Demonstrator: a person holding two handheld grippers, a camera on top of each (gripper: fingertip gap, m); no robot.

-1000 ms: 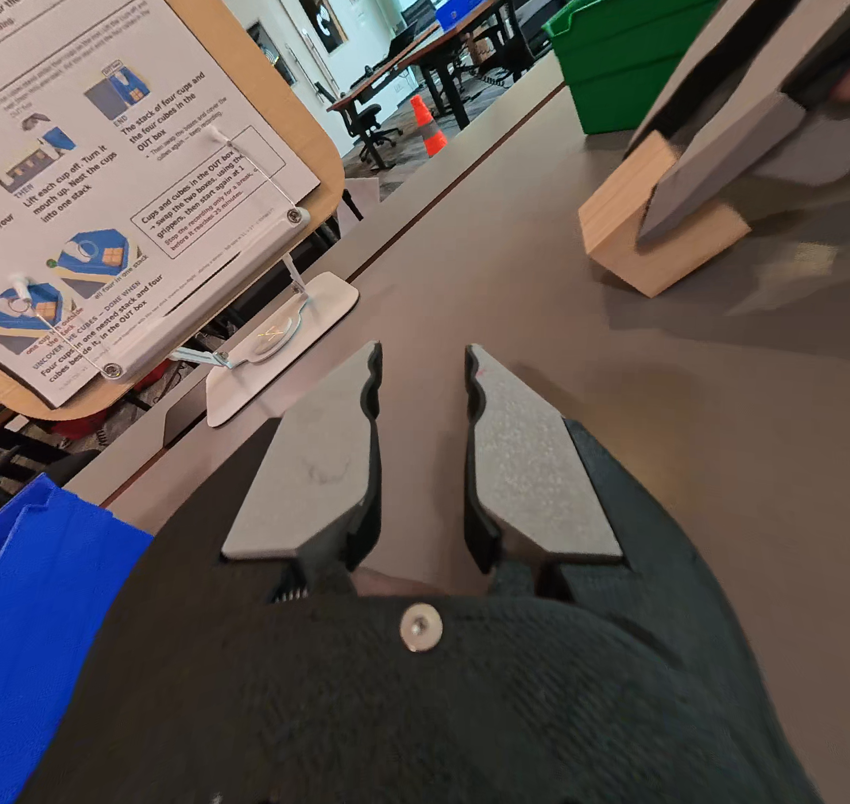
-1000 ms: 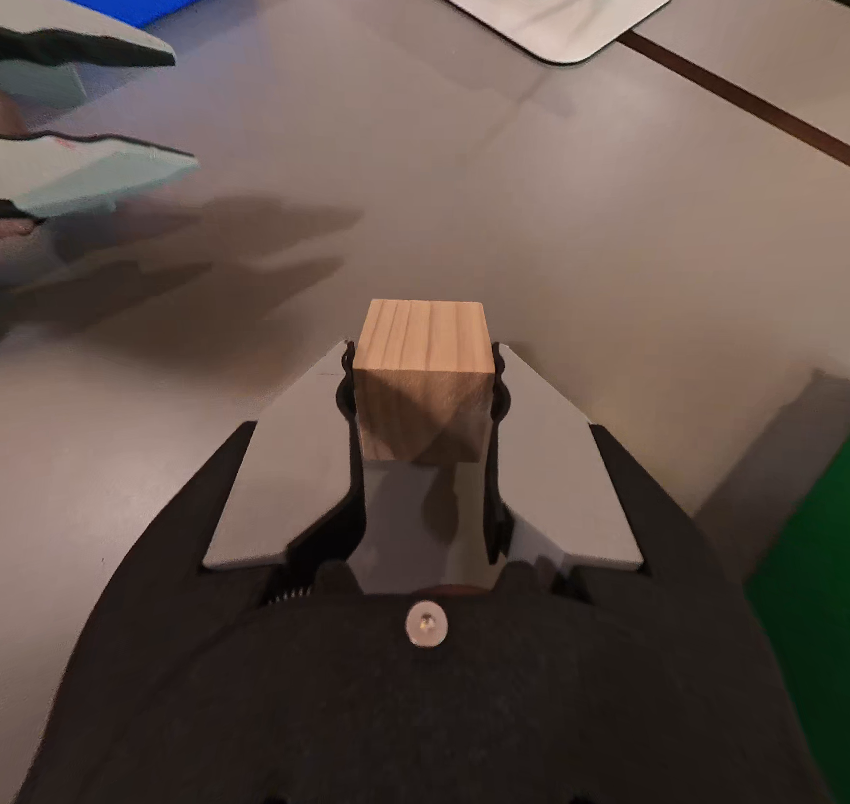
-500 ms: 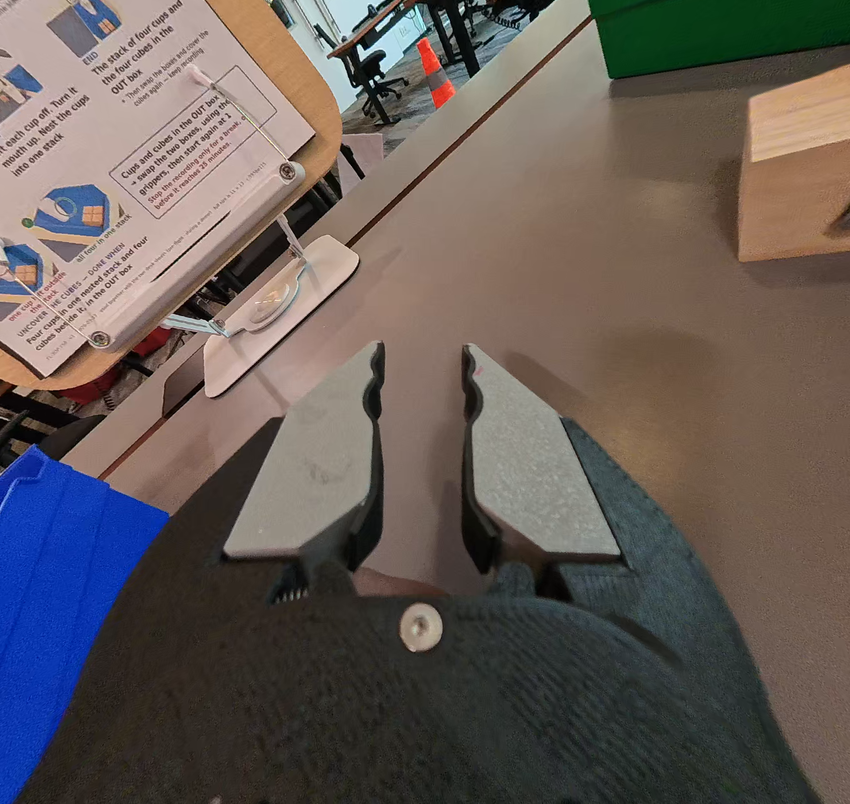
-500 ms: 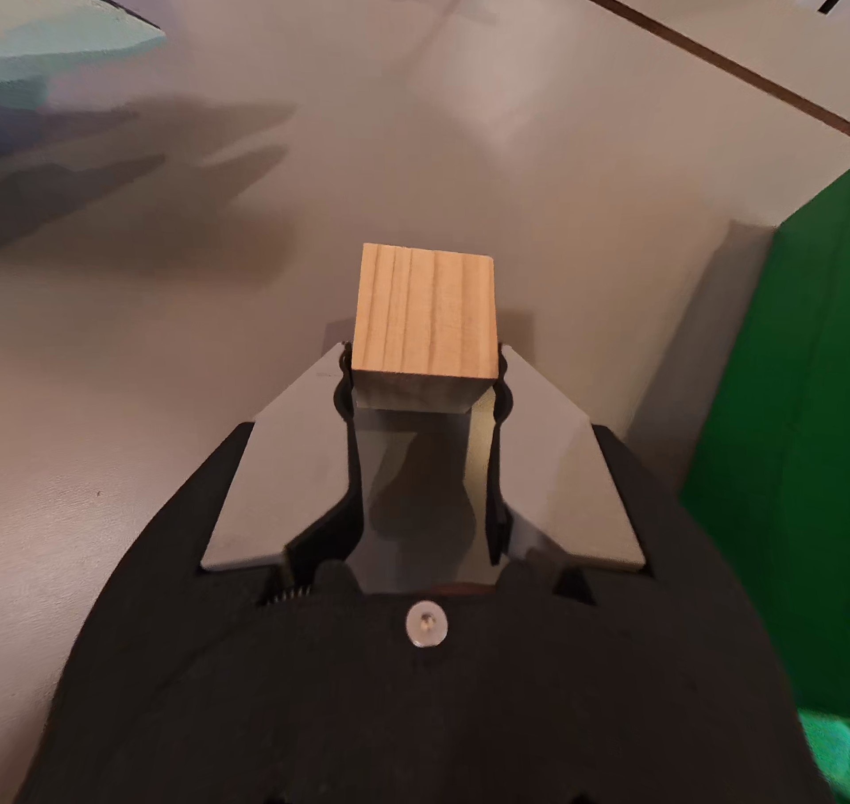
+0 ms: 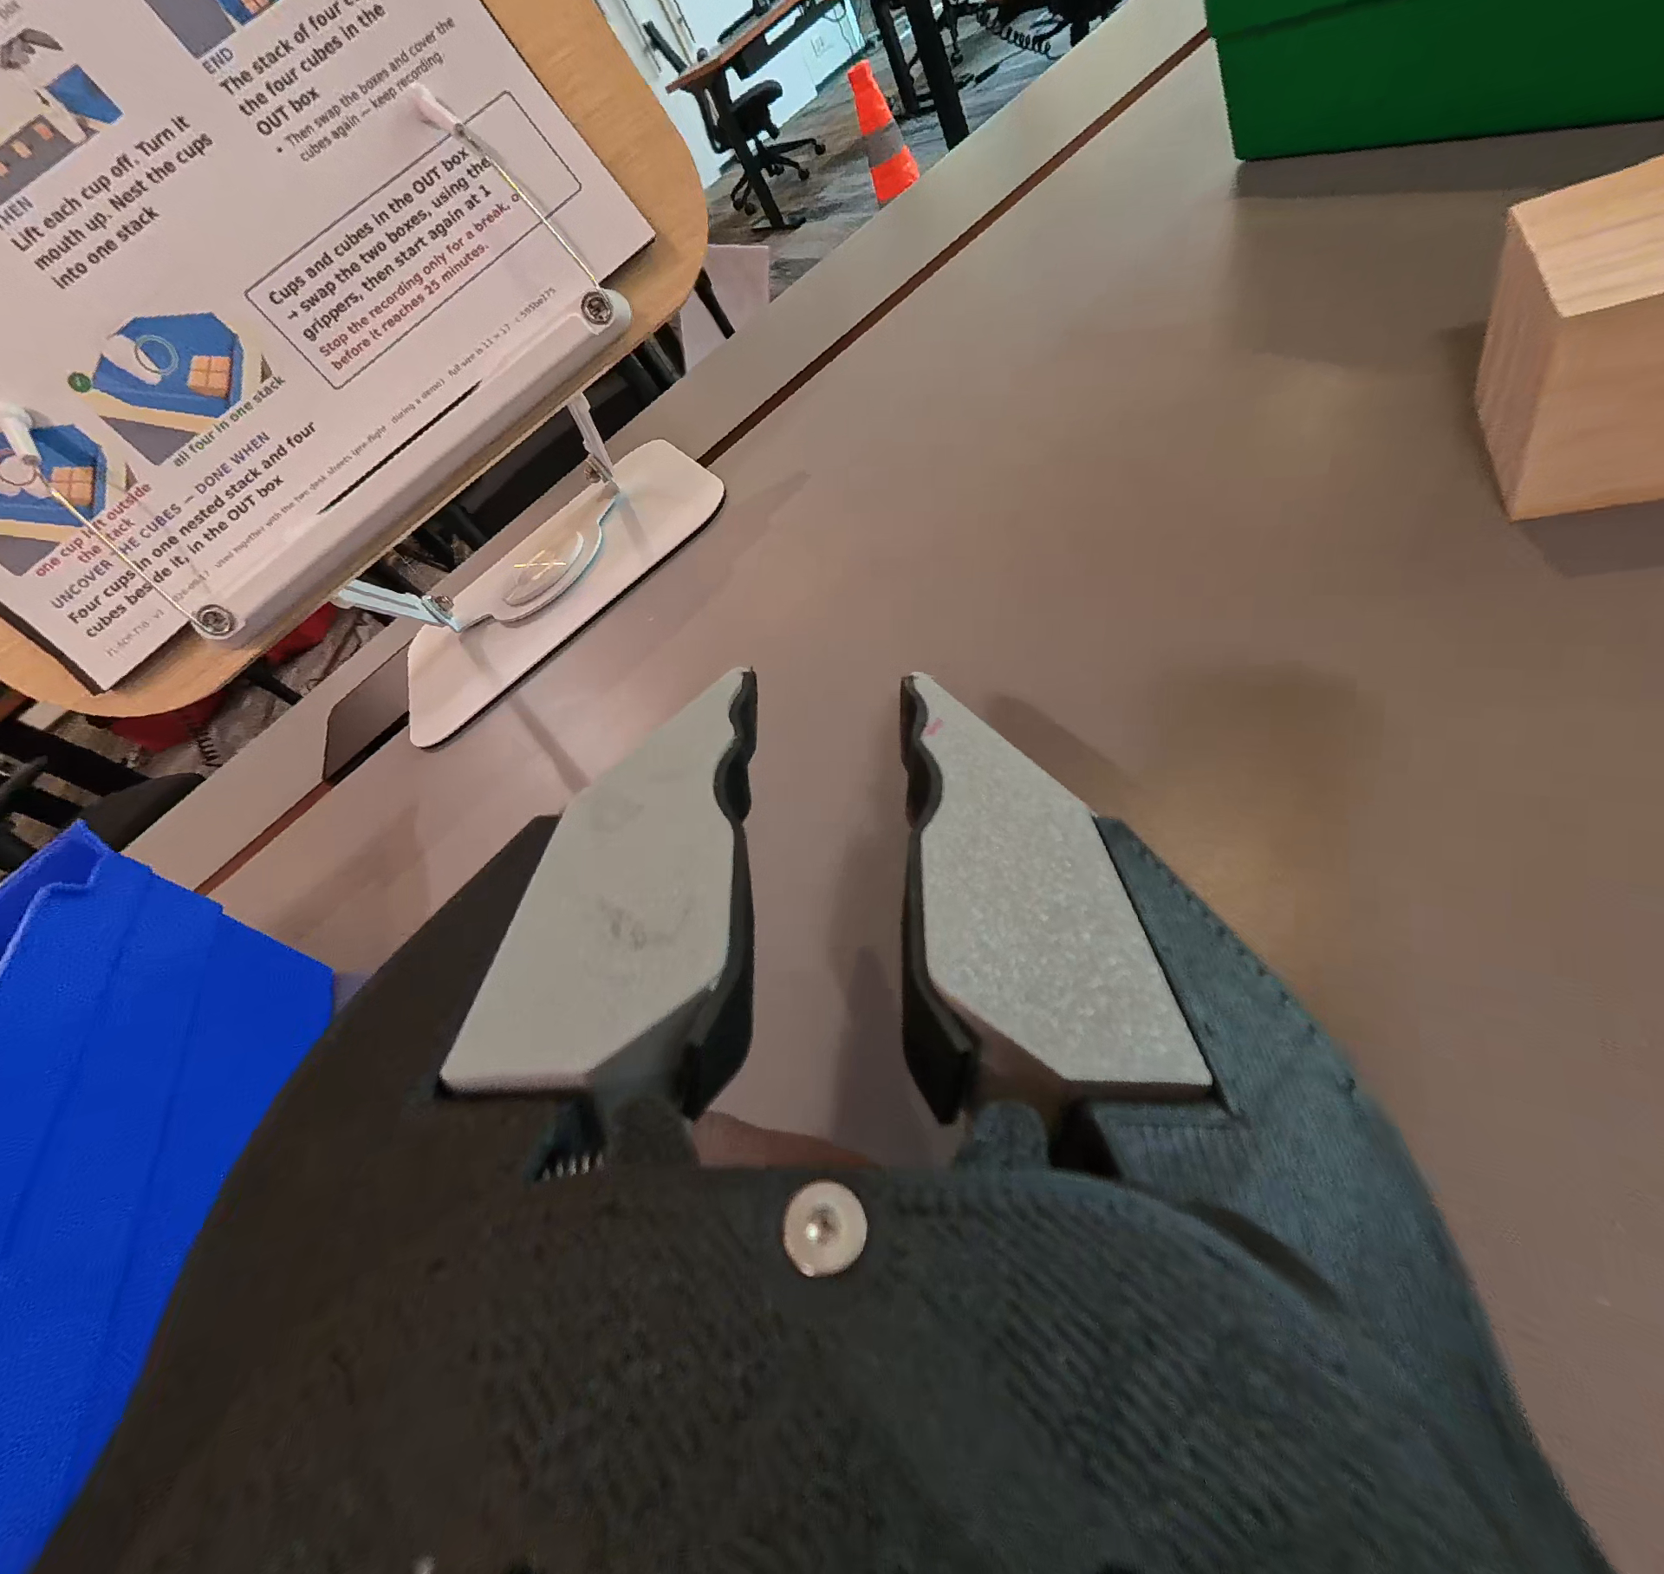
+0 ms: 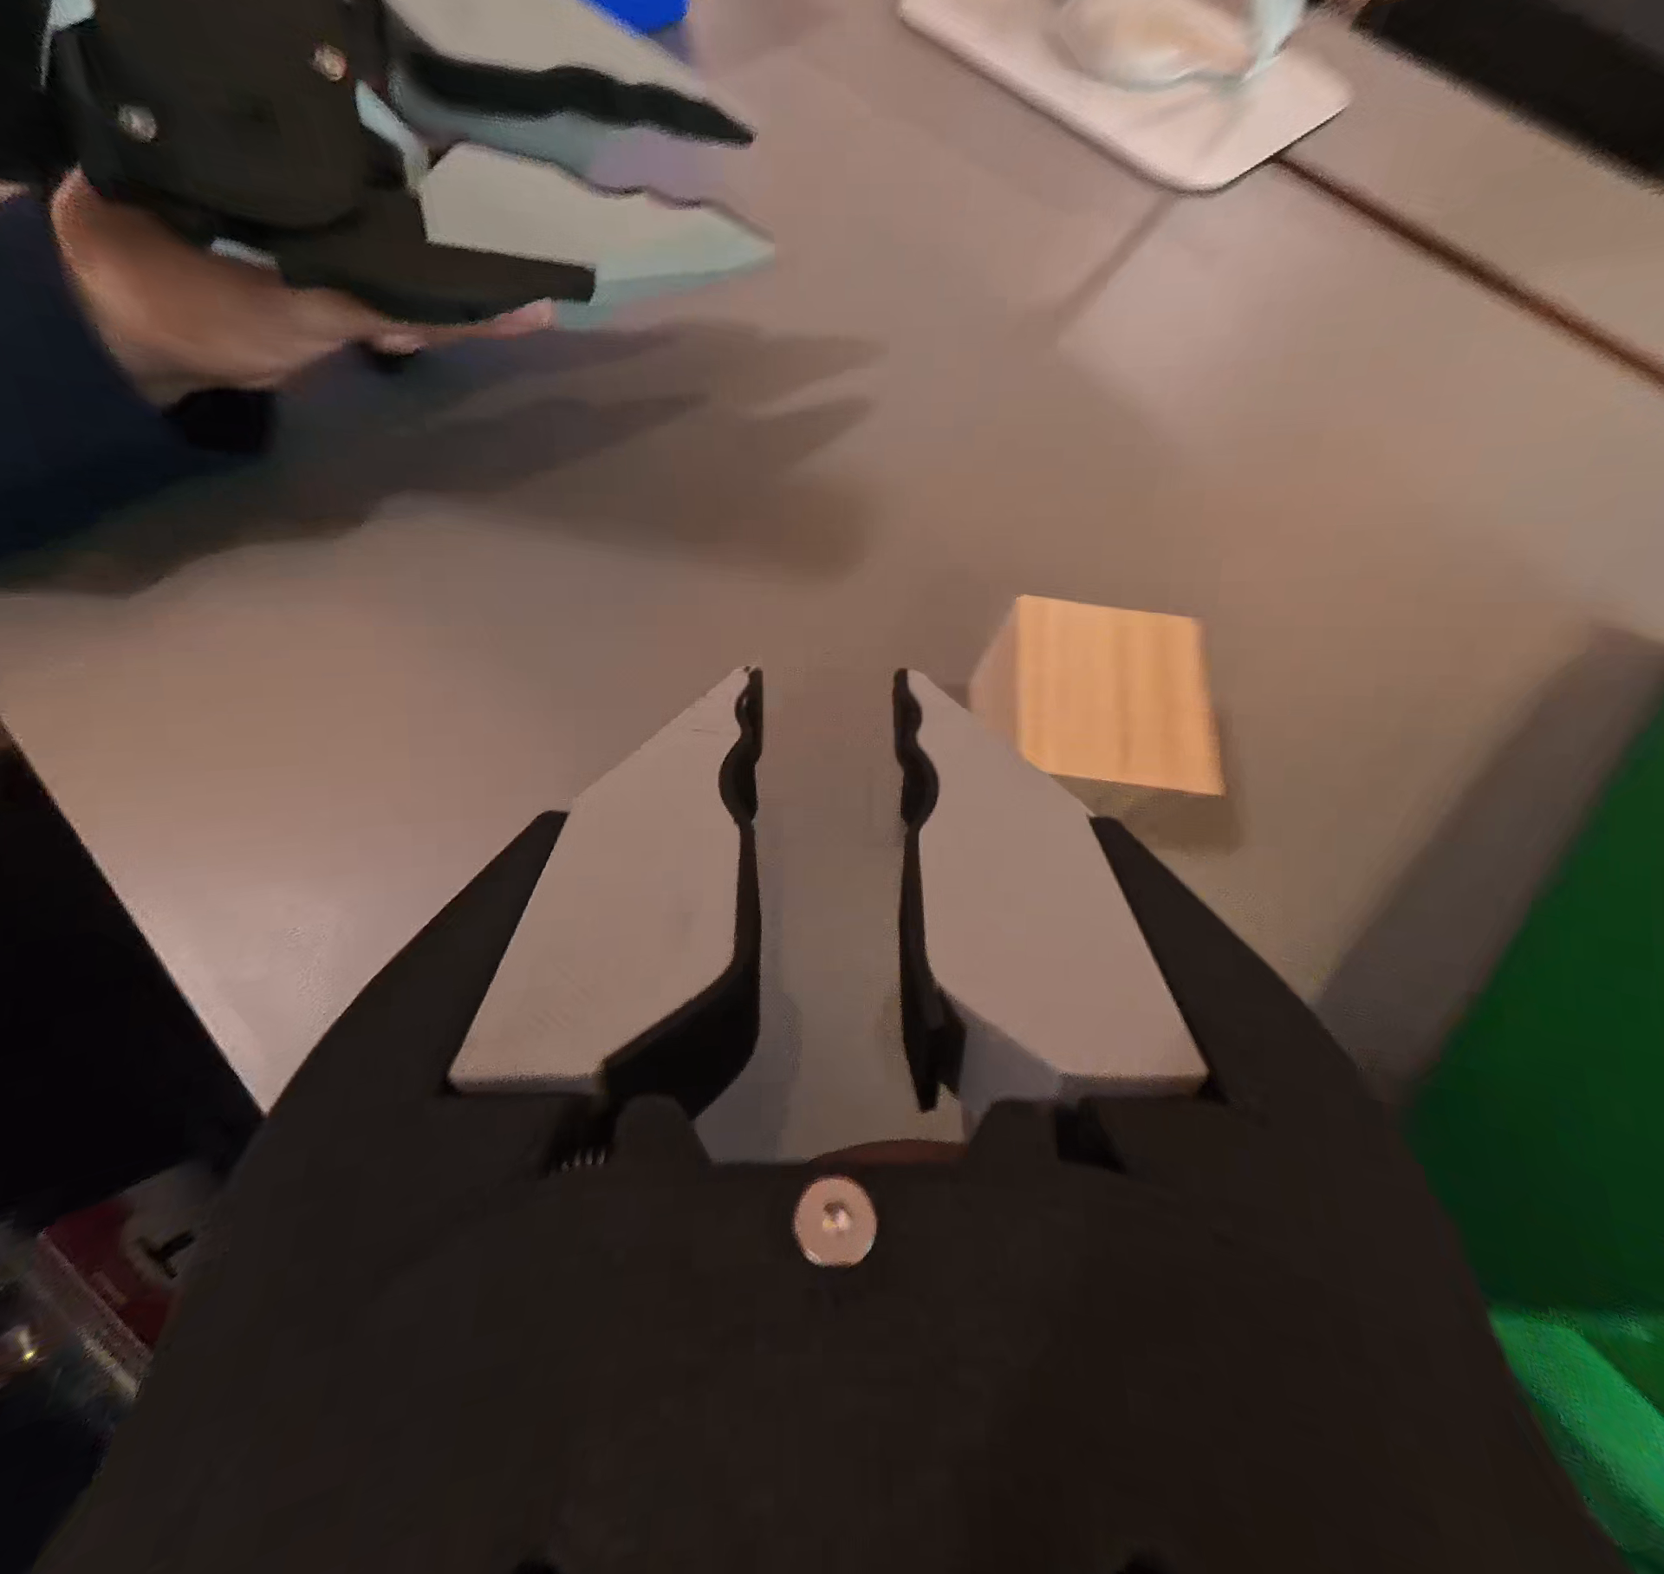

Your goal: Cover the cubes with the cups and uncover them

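Note:
A wooden cube (image 6: 1112,698) stands alone on the grey-brown table, just right of my right gripper's fingertips; it also shows at the right edge of the left wrist view (image 5: 1585,360). My right gripper (image 6: 827,675) is open and empty above the table, its pads apart with only table between them. My left gripper (image 5: 827,680) is open and empty over the table; it also shows at the upper left of the right wrist view (image 6: 747,180), held by a hand. No cup is in view.
A green box (image 5: 1441,27) stands at the far right; its wall is at the right of the right wrist view (image 6: 1549,1035). A blue box (image 5: 135,1125) sits at the left. An instruction sheet on a stand (image 5: 558,576) is at the table's back edge. The wooden cube (image 6: 1112,698) is about 6 cm from my right fingertips.
My right gripper let go of the cube, which now rests on the table, then drew back and to the left with its jaws narrower. My left gripper barely moved.

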